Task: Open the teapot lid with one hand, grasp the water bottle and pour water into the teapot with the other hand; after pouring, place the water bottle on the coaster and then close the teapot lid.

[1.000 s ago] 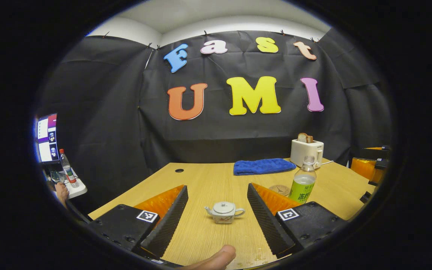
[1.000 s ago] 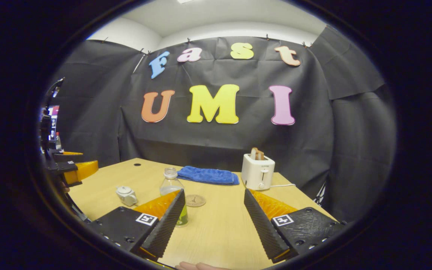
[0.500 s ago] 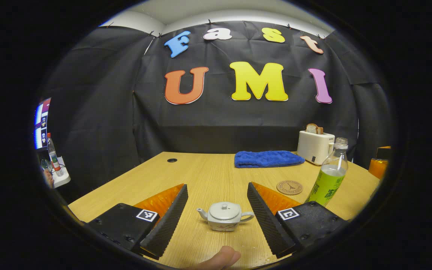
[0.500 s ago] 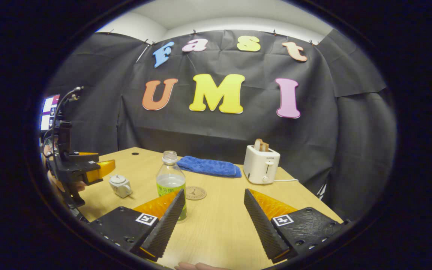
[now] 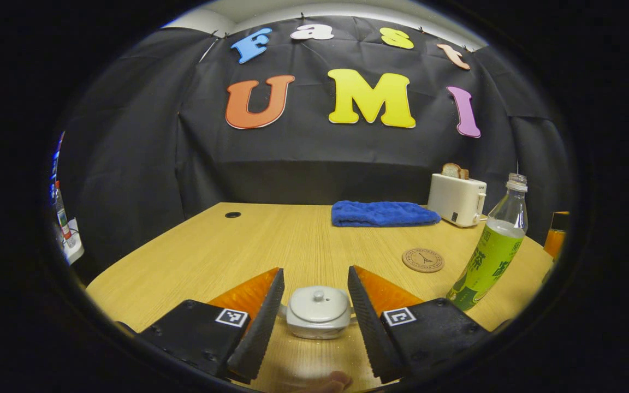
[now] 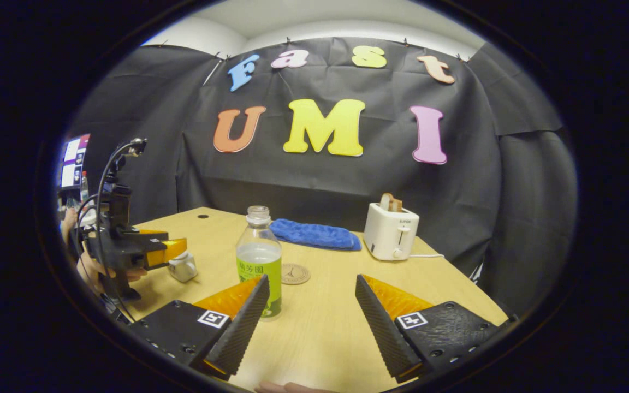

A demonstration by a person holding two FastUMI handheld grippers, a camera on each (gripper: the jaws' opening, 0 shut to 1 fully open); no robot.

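- In the left gripper view my left gripper (image 5: 315,311) stands open low in the frame, with the teapot (image 5: 319,313) between its fingers, lid (image 5: 319,300) on; whether either finger touches it I cannot tell.
- My right gripper (image 6: 312,322) gapes wide and holds nothing, low in the right gripper view.
- The water bottle (image 6: 259,261) stands uncapped just behind its left finger (image 6: 238,327), left of centre.
- The coaster (image 6: 295,274) lies bare mid-frame on the table (image 6: 325,333).

Left gripper view sits low and close behind the teapot (image 5: 318,312); right gripper view looks from farther right. Both share the bottle (image 6: 259,261) and toaster (image 5: 457,199).
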